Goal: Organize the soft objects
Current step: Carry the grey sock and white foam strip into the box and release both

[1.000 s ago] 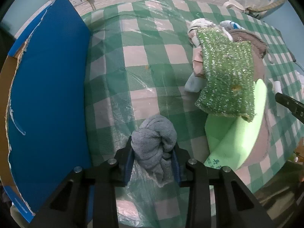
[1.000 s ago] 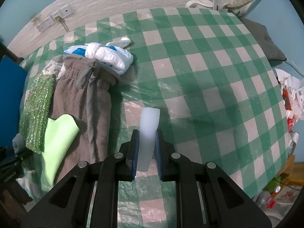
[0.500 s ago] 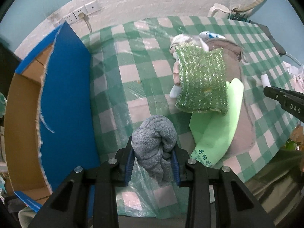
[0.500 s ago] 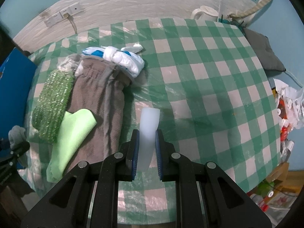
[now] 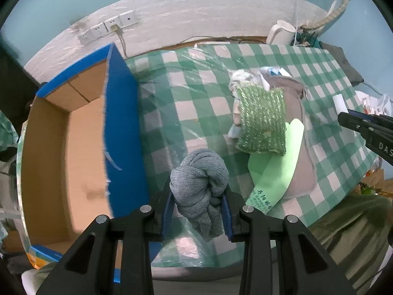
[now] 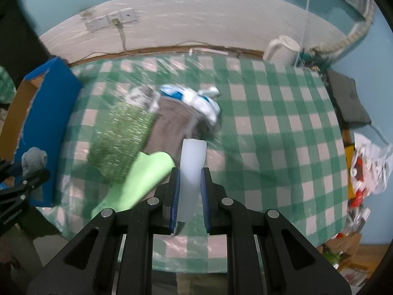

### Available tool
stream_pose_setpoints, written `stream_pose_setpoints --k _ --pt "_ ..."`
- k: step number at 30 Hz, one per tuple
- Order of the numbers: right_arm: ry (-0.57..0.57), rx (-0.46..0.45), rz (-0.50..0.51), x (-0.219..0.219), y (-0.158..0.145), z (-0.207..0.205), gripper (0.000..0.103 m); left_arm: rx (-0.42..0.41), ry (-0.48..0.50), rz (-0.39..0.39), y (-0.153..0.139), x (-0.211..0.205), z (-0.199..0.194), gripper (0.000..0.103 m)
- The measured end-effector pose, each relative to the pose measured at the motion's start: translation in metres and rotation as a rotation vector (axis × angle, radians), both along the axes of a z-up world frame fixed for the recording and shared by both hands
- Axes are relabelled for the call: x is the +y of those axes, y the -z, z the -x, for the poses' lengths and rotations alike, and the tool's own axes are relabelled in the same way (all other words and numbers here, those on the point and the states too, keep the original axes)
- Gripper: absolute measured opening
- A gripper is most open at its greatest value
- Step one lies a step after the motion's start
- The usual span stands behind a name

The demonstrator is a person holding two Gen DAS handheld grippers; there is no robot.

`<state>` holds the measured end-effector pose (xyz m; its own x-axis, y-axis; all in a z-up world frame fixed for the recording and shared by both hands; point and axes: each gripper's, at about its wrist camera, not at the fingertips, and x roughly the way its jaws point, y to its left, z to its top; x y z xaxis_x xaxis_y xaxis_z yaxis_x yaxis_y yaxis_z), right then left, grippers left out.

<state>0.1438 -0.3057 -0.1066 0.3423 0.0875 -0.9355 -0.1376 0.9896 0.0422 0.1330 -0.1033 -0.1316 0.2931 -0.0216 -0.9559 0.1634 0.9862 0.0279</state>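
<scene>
While both load for boxing:
Left gripper (image 5: 199,209): clamps grey knotted cloth (image 5: 199,186) beside open box (image 5: 61,147).
Right gripper (image 6: 189,191): pinches white foam block (image 6: 192,167).

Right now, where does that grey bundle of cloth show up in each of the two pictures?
Left wrist view: the grey bundle sits low at centre, clamped in the left gripper.
Right wrist view: it is small at the far left edge, beside the blue box.
Shared landmark: the sparkly green pad.
</scene>
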Motion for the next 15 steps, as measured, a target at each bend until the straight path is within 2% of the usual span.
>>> stream_pose_setpoints --k 15 --pt "-0.158 -0.055 -0.018 0.068 -0.055 0.002 0.015 -0.065 -0.050 0.012 -0.047 0.052 -0.001 0.034"
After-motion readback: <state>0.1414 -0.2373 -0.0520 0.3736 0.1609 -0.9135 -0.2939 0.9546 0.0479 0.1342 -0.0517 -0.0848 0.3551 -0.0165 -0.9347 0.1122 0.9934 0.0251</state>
